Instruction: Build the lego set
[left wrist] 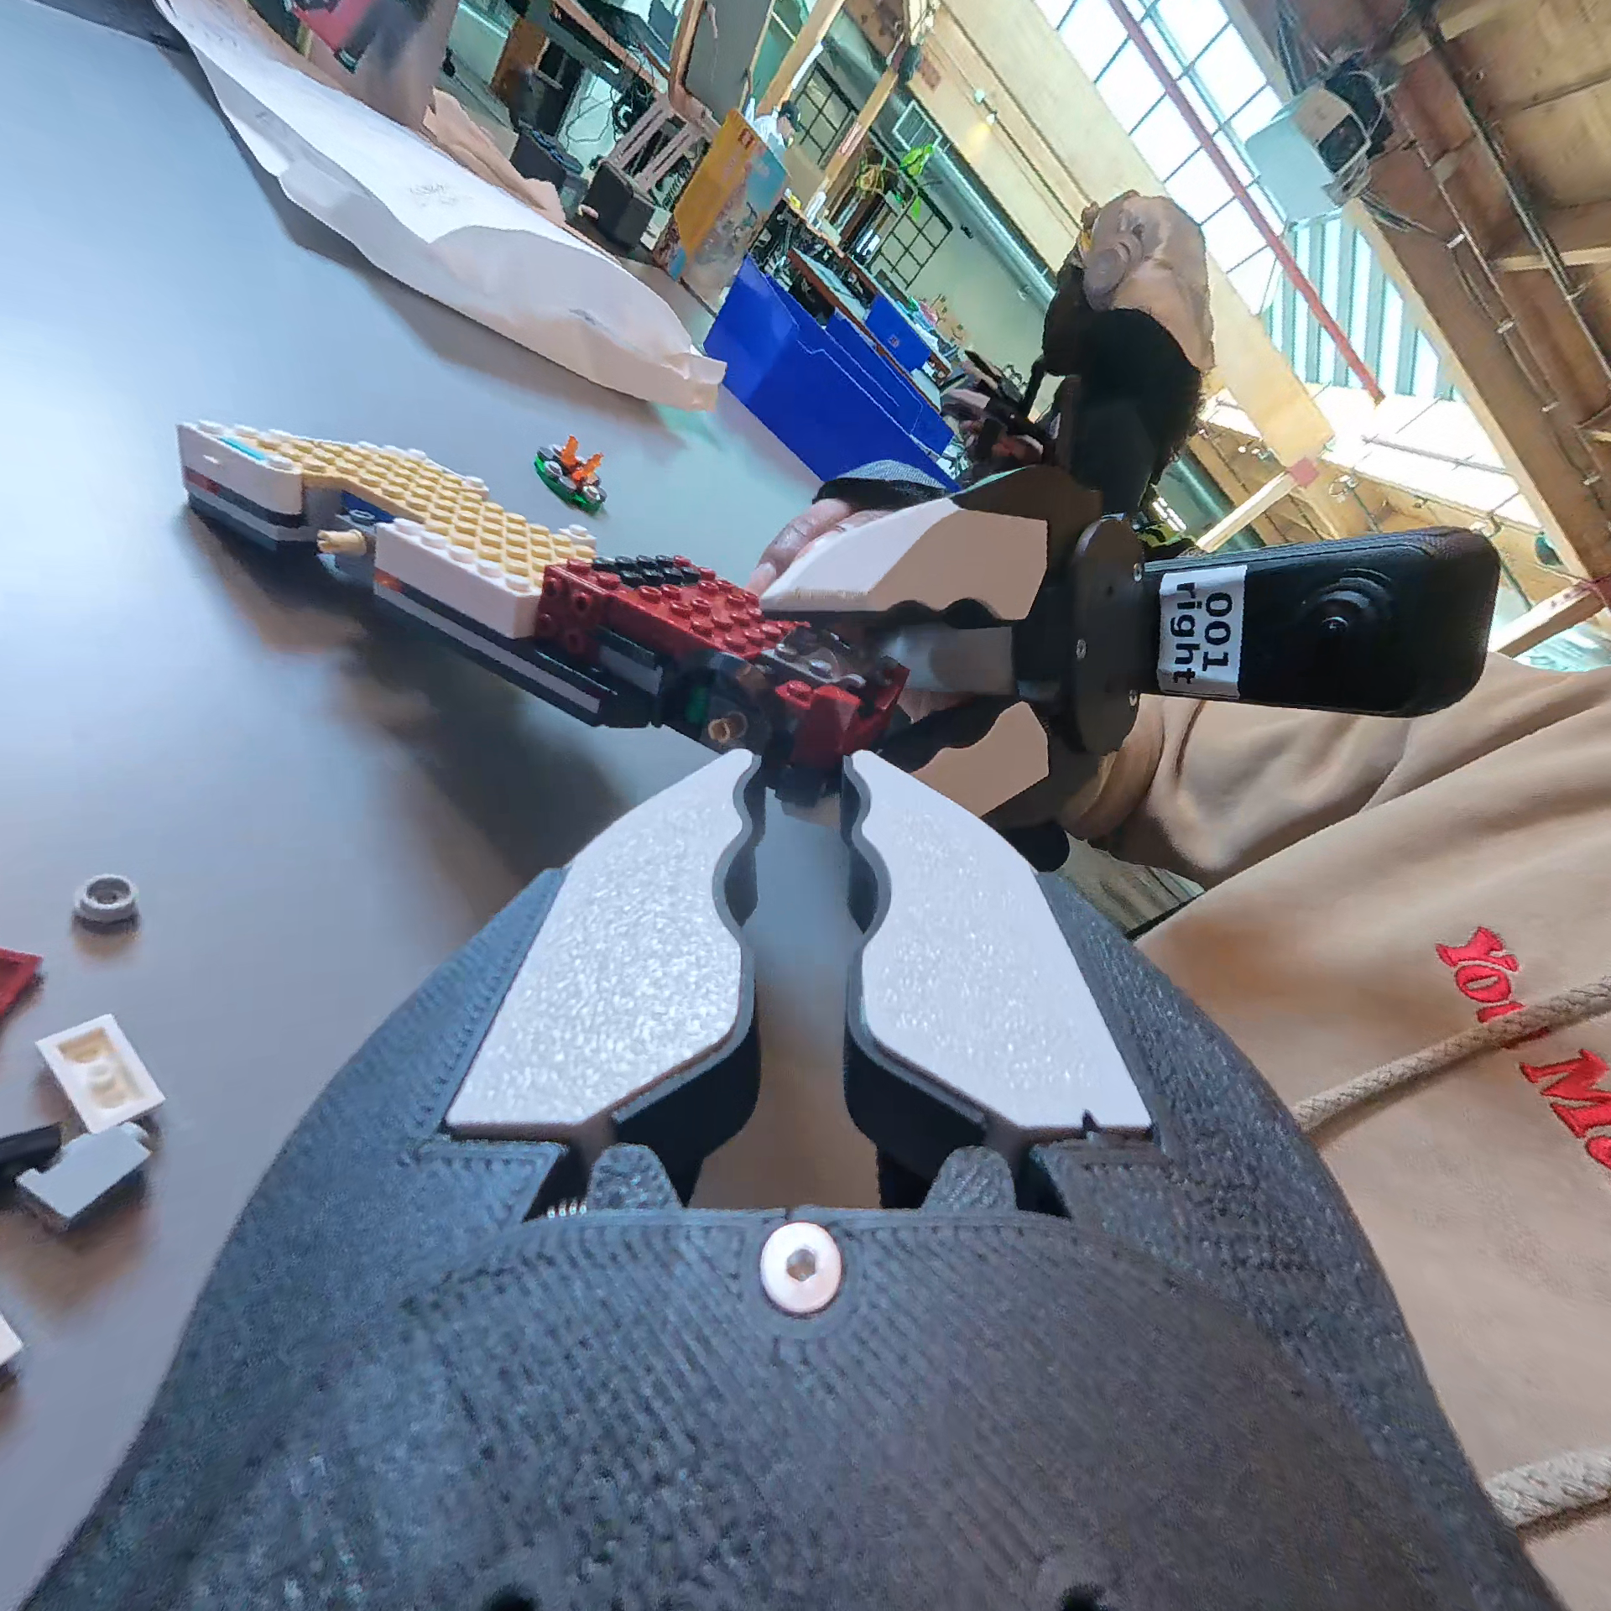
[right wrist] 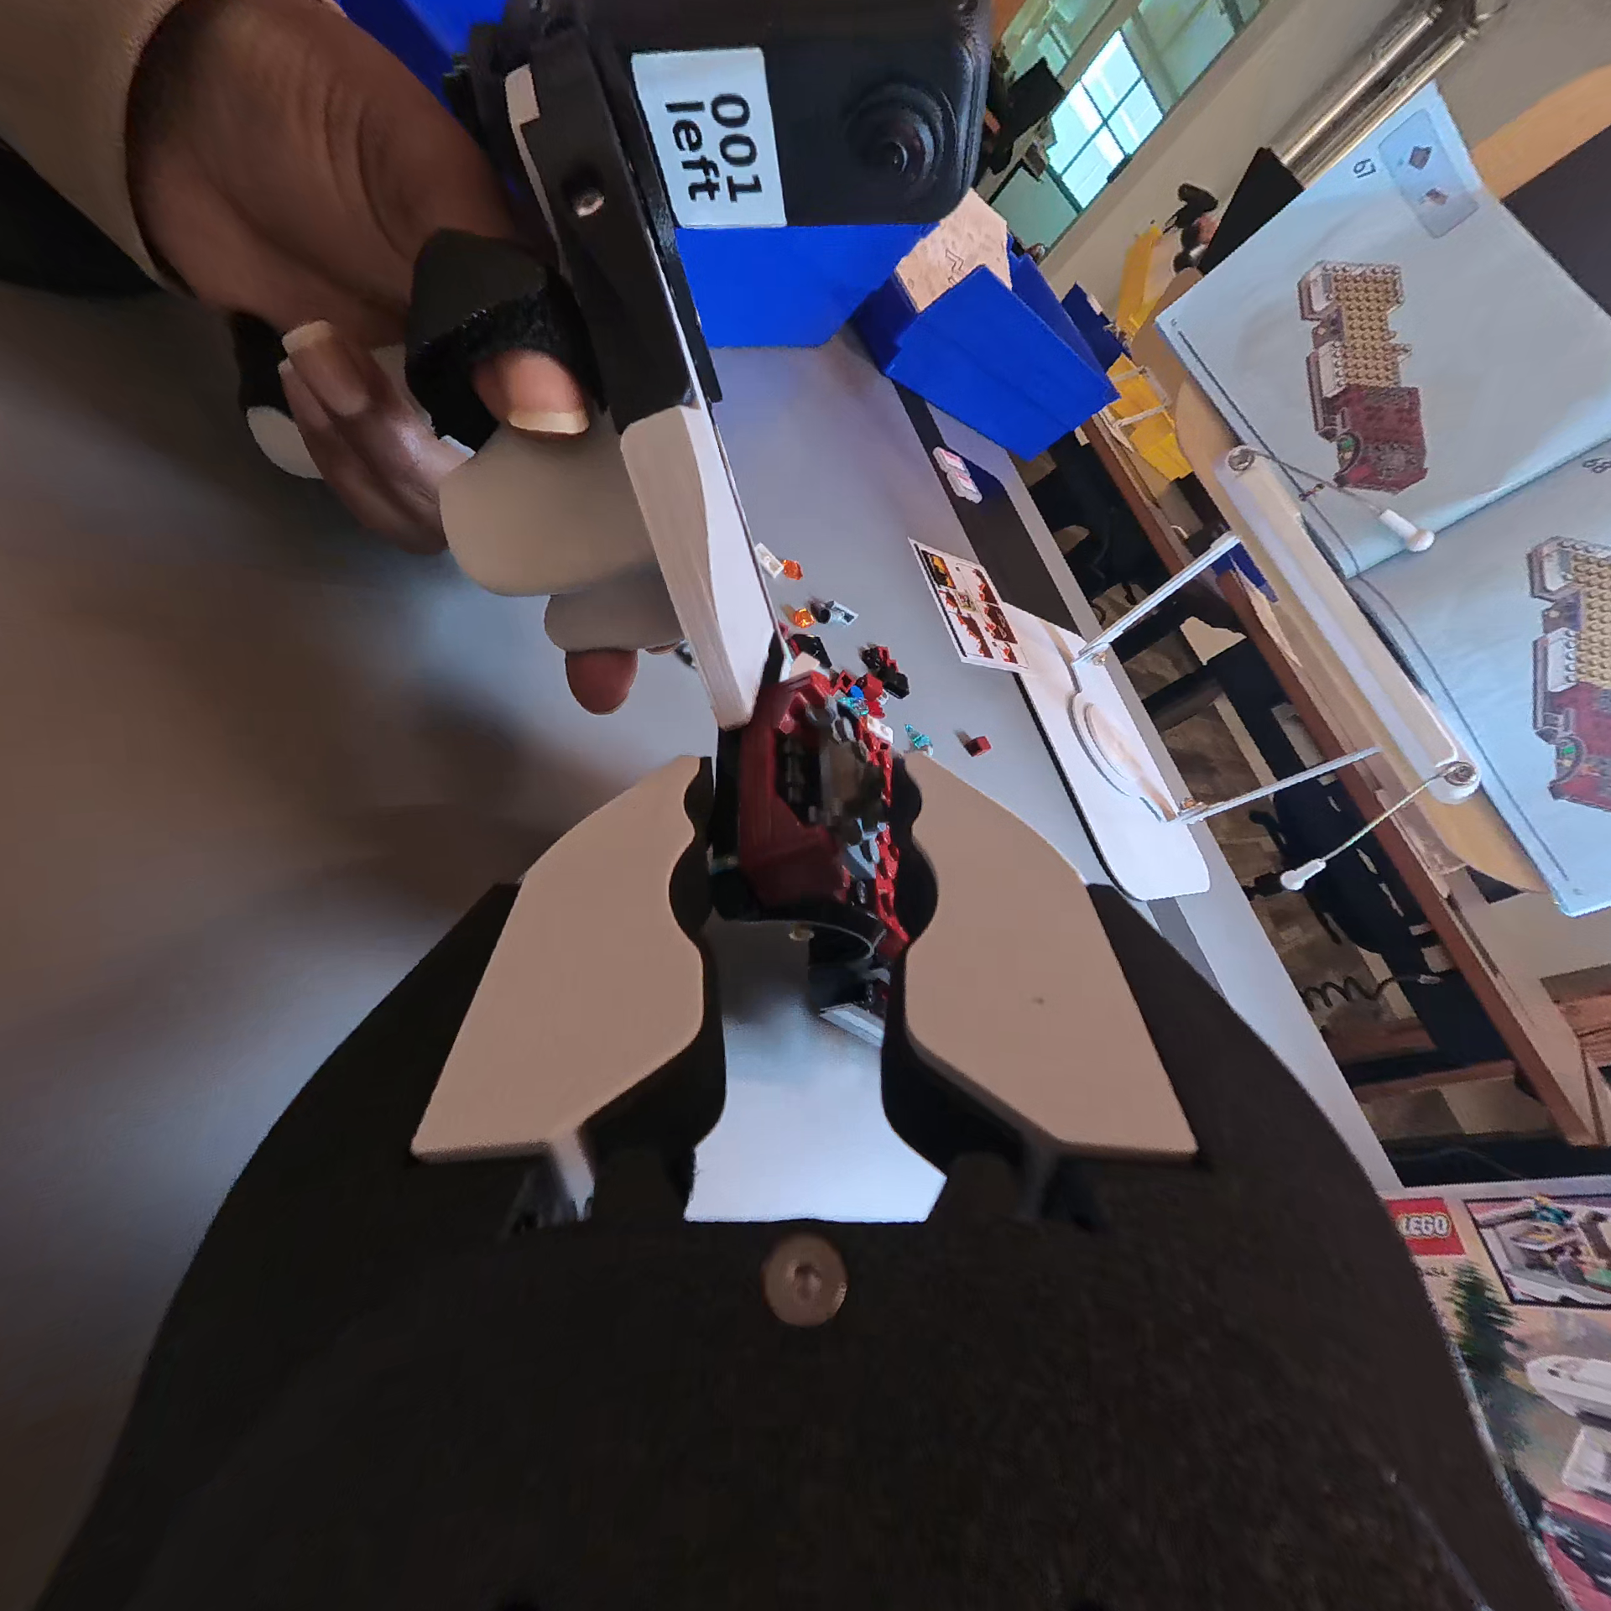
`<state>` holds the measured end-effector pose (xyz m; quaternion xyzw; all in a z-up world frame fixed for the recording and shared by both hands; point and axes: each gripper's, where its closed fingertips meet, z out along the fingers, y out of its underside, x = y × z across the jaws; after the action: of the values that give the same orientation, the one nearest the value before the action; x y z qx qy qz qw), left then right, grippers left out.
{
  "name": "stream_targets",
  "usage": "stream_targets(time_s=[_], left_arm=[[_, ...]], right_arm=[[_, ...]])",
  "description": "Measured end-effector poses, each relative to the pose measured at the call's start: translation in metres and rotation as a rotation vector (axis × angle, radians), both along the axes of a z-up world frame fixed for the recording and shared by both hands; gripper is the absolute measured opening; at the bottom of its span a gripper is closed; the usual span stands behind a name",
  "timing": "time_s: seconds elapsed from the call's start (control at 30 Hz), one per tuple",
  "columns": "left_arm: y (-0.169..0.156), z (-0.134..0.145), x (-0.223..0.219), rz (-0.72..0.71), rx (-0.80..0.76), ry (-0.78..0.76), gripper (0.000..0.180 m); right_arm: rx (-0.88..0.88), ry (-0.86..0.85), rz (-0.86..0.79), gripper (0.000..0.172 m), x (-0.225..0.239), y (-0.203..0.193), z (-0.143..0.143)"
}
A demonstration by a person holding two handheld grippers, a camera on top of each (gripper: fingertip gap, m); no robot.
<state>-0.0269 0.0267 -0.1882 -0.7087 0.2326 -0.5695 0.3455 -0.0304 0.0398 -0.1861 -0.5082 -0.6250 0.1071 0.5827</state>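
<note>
1. Left gripper [left wrist: 800, 771] pinched a small dark piece at the underside of the brick model [left wrist: 540, 584]'s dark red end, both fingertips closed against it.
2. Right gripper [right wrist: 806, 815] clamped that same dark red end from the other side, its pads pressed on the model's two flanks; in the left wrist view its white fingers [left wrist: 907, 558] bracketed the red section above and below.
3. The model hung off the grey table [left wrist: 174, 261], its tan studded deck and white walls stretching away from both grippers.
4. Beside the left gripper lay loose pieces: a grey round piece [left wrist: 106, 898], a white plate [left wrist: 100, 1072] and a grey tile [left wrist: 83, 1177].
5. Beyond the model sat a small green build with orange flames [left wrist: 573, 475], then a white paper bag [left wrist: 453, 218].
6. From the right wrist view, scattered small bricks [right wrist: 872, 671] and a sticker sheet [right wrist: 972, 610] lay past the jaws.
7. Farther off stood blue bins [right wrist: 985, 357] and an open instruction booklet [right wrist: 1395, 366] on a stand.
</note>
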Motion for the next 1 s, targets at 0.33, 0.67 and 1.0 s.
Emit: stream_targets(time_s=[0.33,0.67,1.0], left_arm=[[0.005,0.011,-0.006,0.003,-0.018,-0.075,0.015],[0.008,0.017,-0.016,-0.027,-0.037,-0.114,0.017],[0.015,-0.008,-0.009,0.202,0.376,0.512,0.066]], right_arm=[[0.053,-0.037,0.056,0.064,0.016,0.008,0.001],[0.422,-0.229,-0.053,0.031,0.015,0.046,-0.011],[0.405,-0.448,-0.259,0.032,0.018,0.046,-0.026]])
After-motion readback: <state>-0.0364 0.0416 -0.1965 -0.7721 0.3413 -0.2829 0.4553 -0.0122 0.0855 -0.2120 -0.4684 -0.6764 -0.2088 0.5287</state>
